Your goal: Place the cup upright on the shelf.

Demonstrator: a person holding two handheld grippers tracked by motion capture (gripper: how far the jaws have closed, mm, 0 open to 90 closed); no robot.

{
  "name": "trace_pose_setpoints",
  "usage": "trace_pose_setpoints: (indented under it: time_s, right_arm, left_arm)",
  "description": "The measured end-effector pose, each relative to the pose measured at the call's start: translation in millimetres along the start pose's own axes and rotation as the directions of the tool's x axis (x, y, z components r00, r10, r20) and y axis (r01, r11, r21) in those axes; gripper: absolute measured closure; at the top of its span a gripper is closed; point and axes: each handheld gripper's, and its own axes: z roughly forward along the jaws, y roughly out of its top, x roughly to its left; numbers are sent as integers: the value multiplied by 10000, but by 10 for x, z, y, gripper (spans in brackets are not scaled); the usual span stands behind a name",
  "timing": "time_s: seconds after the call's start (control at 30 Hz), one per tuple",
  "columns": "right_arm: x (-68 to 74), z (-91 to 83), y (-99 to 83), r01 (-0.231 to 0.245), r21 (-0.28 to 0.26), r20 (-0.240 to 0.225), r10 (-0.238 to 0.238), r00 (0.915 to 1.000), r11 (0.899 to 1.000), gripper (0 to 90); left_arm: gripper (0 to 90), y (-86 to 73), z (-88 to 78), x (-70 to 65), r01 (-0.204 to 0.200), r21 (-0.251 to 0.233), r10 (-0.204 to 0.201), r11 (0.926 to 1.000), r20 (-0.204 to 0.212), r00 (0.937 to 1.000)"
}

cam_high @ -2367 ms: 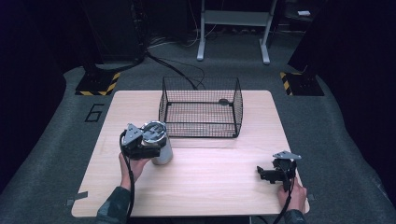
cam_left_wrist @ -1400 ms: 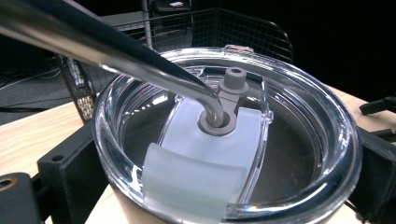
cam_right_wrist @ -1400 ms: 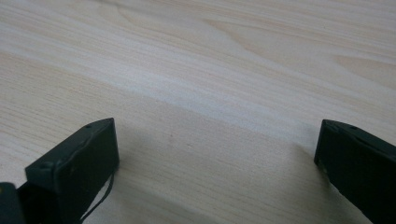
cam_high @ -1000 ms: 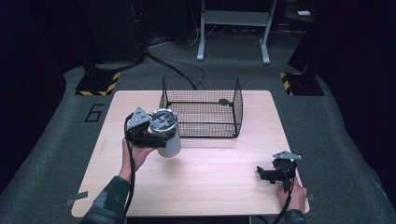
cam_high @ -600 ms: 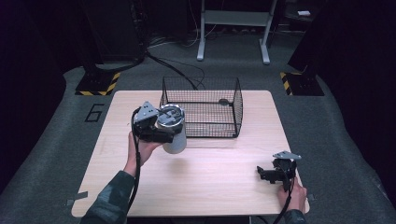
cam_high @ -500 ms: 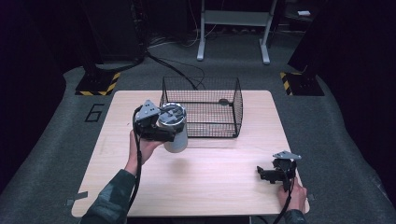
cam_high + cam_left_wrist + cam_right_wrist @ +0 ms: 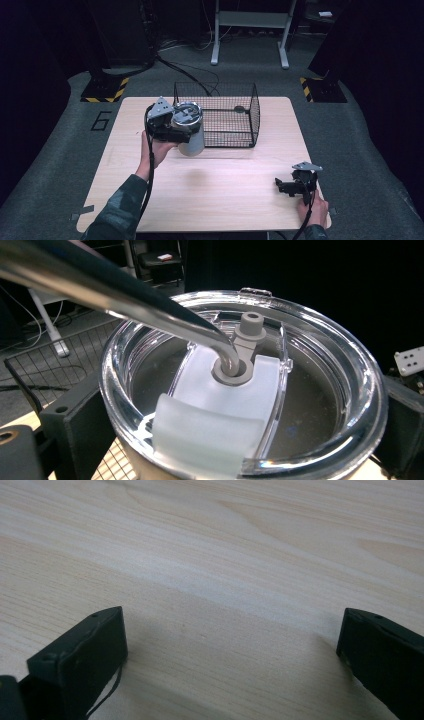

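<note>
A steel tumbler (image 7: 192, 144) with a clear lid (image 7: 300, 405) hangs above the table, just left of the black wire basket (image 7: 220, 115). My left gripper (image 7: 181, 129) is shut on the tumbler near its rim, one black jaw on each side. A bent metal straw (image 7: 125, 295) runs into the grey stopper (image 7: 235, 371) in the lid. At the front right of the table my right gripper (image 7: 287, 187) rests low over the bare wood (image 7: 215, 555). It is open, its jaws set wide apart with nothing between them.
The wooden table (image 7: 210, 195) has free room across its front and middle. A small dark object (image 7: 239, 108) lies inside the basket at the back. Grey carpet with a hazard-striped block (image 7: 105, 90) and a metal stand (image 7: 250, 30) lie beyond the table.
My left gripper has lifted the tumbler off the table and carried it up and to the right, close to the basket's left front corner. The right gripper has stayed put.
</note>
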Motion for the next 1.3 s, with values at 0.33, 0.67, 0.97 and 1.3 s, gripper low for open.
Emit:
trace_pose_setpoints:
  time_s: [0.33,0.67,0.97,1.3]
  right_arm:
    - [1,0,0,-6,8,11,6,10000,10000,0]
    - [2,0,1,-31,7,12,31,10000,10000,0]
    - [-1,0,0,-1,2,-3,1,10000,10000,0]
    - [0,0,0,-3,2,-2,3,10000,10000,0]
  left_arm:
    - [38,162,47,15,-115,-140,114,9998,-48,9999]
    - [38,308,116,44,-205,-148,204,9997,-50,9998]
    - [38,418,218,94,-233,-159,231,9996,-161,9996]
    - [38,503,368,160,-156,-174,148,9997,-426,9990]
